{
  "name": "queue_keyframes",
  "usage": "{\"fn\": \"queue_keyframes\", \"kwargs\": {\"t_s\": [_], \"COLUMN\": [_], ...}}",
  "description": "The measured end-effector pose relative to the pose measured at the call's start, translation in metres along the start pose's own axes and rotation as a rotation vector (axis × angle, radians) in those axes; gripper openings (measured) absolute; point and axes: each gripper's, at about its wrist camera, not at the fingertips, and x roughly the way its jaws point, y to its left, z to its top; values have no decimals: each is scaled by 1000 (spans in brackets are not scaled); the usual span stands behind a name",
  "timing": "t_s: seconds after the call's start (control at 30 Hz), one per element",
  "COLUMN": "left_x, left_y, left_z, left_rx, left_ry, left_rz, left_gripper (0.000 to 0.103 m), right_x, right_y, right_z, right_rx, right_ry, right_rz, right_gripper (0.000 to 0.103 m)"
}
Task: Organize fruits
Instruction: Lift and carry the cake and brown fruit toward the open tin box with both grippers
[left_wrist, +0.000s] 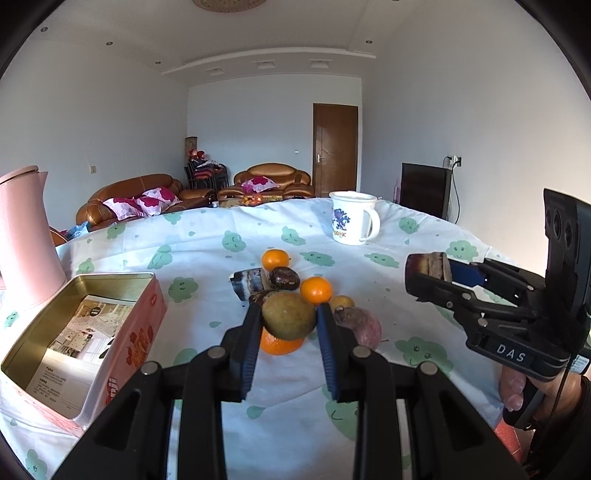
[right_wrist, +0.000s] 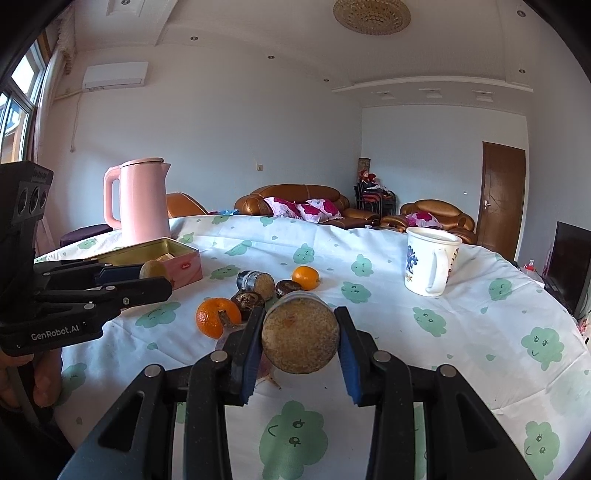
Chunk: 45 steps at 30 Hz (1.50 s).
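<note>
Left wrist view: left hand-held gripper (left_wrist: 286, 317) clamps a green fruit (left_wrist: 289, 315) above the pile; right hand-held gripper (right_wrist: 301, 338) pinches a cut stalk (right_wrist: 300, 335). Best carry both level to the tin (left_wrist: 55, 306), releasing low.

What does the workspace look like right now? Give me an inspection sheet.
Surface: round table under white cloth with green cloud print.
Job's things: open pink rectangular tin; oranges, dark fruits and a cut cylindrical piece clustered mid-table.
Clutter: white printed mug; pink kettle.
Grippers: left gripper shut on a round green-brown fruit; right gripper shut on a cut cylindrical piece with a grainy brown face.
Cables: thin black lead by the right hand.
Surroundings: brown leather sofas, wooden door.
</note>
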Motion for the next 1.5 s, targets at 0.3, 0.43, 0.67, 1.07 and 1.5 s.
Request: {"fn": "queue_keyframes", "kwargs": {"t_s": [0.3, 0.43, 0.67, 1.07, 1.5], "left_x": [-6, -9, -12, -21, -30], "left_y": [-2, -5, -6, -5, 3], "left_z": [-1, -1, -1, 2, 11], "left_rx": [18, 32, 44, 51, 47], "left_ry": [-34, -49, -69, -105, -131], "left_rz": [13, 18, 26, 56, 96], "left_gripper": [31, 31, 31, 31, 31], "right_x": [-4, -6, -11, -19, -20], "right_y": [2, 3, 4, 7, 8], "right_z": [0, -1, -1, -3, 7], "right_rx": [-12, -17, -28, -40, -22], "right_ry": [-21, -34, -60, -106, -112], "right_rz": [3, 5, 9, 10, 29], "right_gripper": [39, 39, 39, 39, 39]}}
